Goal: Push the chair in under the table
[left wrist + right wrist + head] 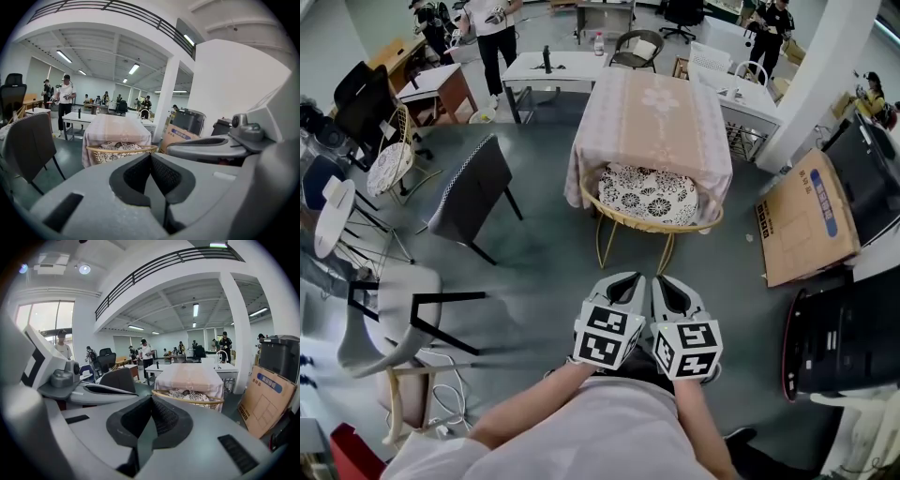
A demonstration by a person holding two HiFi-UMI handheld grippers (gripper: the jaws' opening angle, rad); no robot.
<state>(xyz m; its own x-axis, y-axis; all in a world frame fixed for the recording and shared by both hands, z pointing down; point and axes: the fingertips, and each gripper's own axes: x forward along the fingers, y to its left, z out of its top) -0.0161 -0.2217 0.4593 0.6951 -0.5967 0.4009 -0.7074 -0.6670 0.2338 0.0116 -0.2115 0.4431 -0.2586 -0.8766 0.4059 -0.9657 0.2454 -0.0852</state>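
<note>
A rattan chair [649,217] with gold legs and a black-and-white patterned cushion [649,192] stands partly under a table draped in a pink cloth [652,117]; its curved back rim sticks out toward me. The same chair [121,151] shows in the left gripper view, and the chair [190,396] also in the right gripper view. My left gripper [636,279] and right gripper [661,280] hover side by side a short way back from the chair, apart from it. Both are shut with nothing between the jaws.
A dark chair [473,190] stands left of the table, a white and black chair [389,319] nearer at the left. A cardboard box [806,217] and black bins [844,339] lie to the right. People stand among desks [544,67] at the back.
</note>
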